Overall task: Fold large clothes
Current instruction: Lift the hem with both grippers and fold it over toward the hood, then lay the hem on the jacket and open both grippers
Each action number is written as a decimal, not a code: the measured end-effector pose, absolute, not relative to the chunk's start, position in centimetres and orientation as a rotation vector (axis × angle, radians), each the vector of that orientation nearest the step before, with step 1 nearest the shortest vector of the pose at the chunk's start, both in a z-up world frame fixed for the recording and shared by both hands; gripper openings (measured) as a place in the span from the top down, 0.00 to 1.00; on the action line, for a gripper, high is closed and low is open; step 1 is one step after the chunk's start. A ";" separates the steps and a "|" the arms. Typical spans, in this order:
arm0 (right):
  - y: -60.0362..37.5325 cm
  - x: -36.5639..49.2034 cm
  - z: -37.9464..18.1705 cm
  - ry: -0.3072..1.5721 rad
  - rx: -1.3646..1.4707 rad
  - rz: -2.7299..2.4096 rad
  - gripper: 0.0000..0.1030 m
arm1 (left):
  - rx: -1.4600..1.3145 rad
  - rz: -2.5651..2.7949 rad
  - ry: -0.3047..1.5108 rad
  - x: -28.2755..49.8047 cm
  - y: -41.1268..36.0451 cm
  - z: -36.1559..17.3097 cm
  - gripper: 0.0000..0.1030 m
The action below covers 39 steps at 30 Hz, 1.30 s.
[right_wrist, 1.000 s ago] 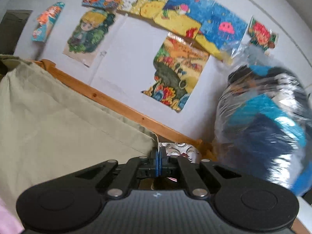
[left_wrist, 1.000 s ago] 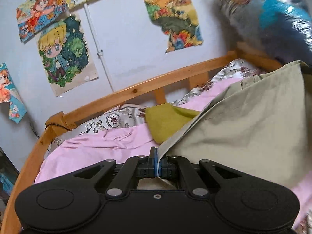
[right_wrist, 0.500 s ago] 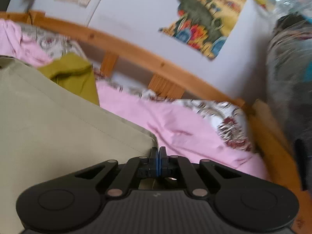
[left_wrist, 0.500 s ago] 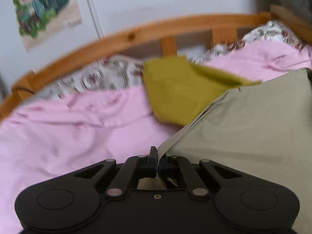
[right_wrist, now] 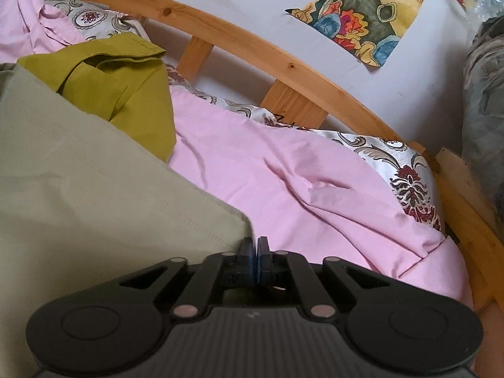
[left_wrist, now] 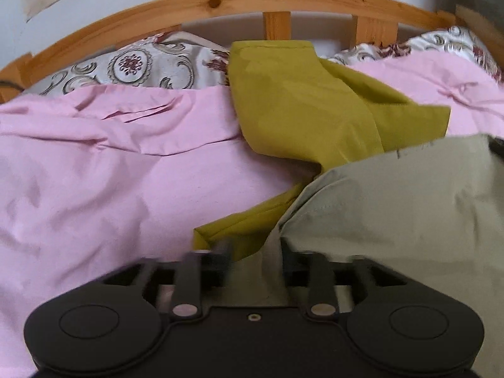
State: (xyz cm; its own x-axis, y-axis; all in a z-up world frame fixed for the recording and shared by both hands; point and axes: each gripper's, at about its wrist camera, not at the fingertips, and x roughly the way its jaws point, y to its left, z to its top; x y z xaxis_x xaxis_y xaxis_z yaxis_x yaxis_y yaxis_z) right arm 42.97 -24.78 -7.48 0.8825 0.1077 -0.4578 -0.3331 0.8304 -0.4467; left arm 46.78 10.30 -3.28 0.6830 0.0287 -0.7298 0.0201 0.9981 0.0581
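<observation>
A large beige-green garment [left_wrist: 393, 214] lies on the pink bed sheet [left_wrist: 110, 173], its near corner between the fingers of my left gripper [left_wrist: 255, 252], whose jaws stand apart. In the right wrist view the same garment [right_wrist: 78, 195] fills the left side, and my right gripper [right_wrist: 254, 249] is shut on its corner, low over the sheet [right_wrist: 299, 182]. An olive-yellow garment [left_wrist: 299, 100] lies crumpled beyond the beige one; it also shows in the right wrist view [right_wrist: 119, 75].
A curved wooden headboard rail [left_wrist: 252, 0] runs behind the bed, also seen in the right wrist view [right_wrist: 283, 63]. Patterned pillows [left_wrist: 132, 66] lie along it. Posters [right_wrist: 362, 15] hang on the wall. A grey bundle [right_wrist: 485, 110] sits at the right edge.
Both grippers came down from high up to the bed with the beige garment. My left gripper's jaws have opened; the right stays shut on its corner.
</observation>
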 end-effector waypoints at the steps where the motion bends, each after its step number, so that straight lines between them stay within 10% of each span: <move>1: -25.0 42.8 -7.2 0.437 -0.537 0.248 0.87 | 0.047 0.001 0.815 46.5 10.6 -2.9 0.29; 4: -26.0 41.5 -5.9 0.416 -0.524 0.263 0.48 | 0.029 -0.008 0.773 44.5 11.7 -1.3 0.17; 12: -29.2 33.8 -3.8 0.402 -0.464 0.360 0.03 | 0.101 -0.048 0.698 36.9 13.4 1.2 0.01; 39: -34.3 34.9 -8.9 0.625 -0.149 0.203 0.00 | 0.074 0.279 0.772 41.7 17.6 -3.3 0.21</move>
